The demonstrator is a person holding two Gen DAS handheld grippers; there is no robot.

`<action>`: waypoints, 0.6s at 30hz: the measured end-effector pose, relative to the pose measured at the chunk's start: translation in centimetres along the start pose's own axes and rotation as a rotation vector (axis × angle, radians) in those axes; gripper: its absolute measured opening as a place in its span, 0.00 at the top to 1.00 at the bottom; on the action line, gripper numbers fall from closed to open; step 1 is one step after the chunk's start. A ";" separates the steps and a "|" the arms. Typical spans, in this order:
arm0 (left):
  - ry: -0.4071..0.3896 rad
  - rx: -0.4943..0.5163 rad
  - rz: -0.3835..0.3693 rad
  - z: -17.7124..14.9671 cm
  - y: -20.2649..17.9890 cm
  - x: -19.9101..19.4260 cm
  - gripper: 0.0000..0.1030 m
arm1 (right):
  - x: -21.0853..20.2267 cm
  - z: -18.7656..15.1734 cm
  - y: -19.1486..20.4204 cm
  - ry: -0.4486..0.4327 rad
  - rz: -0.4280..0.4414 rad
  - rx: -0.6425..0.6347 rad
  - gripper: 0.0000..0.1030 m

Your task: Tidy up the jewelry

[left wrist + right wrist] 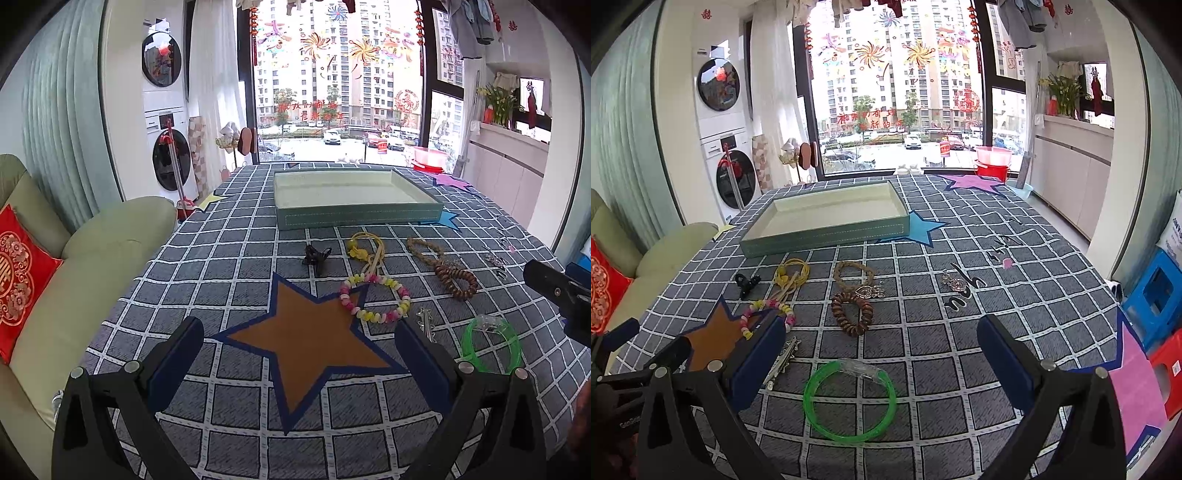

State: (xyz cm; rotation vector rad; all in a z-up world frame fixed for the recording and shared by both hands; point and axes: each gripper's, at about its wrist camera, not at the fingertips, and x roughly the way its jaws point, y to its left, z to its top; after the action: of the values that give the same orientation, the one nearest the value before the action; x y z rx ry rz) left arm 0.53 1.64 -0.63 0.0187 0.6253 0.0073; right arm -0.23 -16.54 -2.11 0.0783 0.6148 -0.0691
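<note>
Both tools hover above the desk and nothing is picked up yet. The left hand-held gripper has its fingers spread wide over the brown star, carrying nothing. The right hand-held gripper is just as wide and just as empty, with the green bangle lying flat on the cloth between its fingers, likely the first pick.

The jewelry is scattered loose in front of the tray: the pink-and-yellow bead bracelet overlaps a point of the star, the yellow cord necklace and black claw clip sit beyond it, the brown bead bracelet lies mid-cloth, the silver hair clip is just beside the bangle, and a small silver charm lies well apart to the right.

The tray sits at the far side, open-topped and empty (a low wall, so an easy drop from above, I'd judge). Open cloth on the right gives free room; on the left the sofa is close to the desk's edge, and the two tools are near each other there.
</note>
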 end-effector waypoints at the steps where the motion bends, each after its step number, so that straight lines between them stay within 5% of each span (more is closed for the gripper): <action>1: 0.000 0.001 0.000 0.0 0.0 0.0 0.00 | 0.0 0.0 0.0 0.002 0.000 0.000 0.00; 18: 0.016 0.003 0.002 -0.1 0.0 0.3 0.00 | 0.0 0.0 0.0 0.009 -0.001 -0.001 0.00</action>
State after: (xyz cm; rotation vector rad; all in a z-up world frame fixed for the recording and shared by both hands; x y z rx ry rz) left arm 0.67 1.63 -0.87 0.0216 0.6410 0.0082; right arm -0.24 -16.49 -2.15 0.0774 0.6243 -0.0698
